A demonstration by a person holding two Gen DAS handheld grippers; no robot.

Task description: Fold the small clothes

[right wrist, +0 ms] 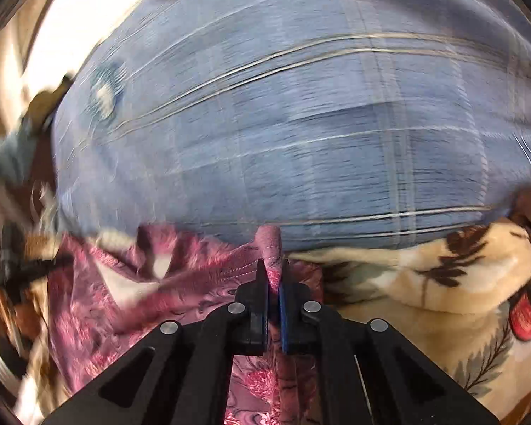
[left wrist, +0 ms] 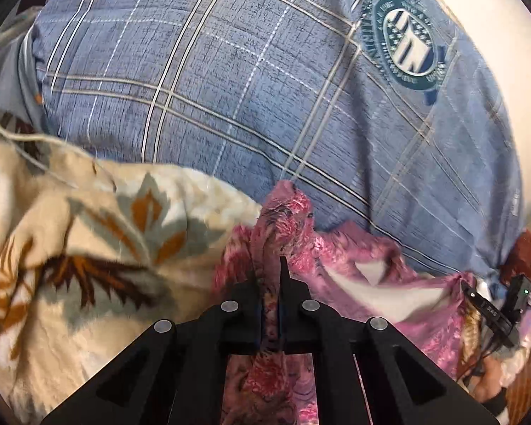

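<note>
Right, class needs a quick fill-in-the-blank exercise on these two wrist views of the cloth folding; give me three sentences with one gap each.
1. Both claws, the left claw and the right claw, are shut on the ____ floral garment.
2. The large blue pillow has a ____ line pattern.
3. The cream blanket shows brown and orange ____ shapes.

Missing words: pink; checked; leaf

Pink floral garment [left wrist: 340, 258], blue plaid pillow [left wrist: 230, 71], cream leaf-patterned blanket [left wrist: 70, 230].
</note>
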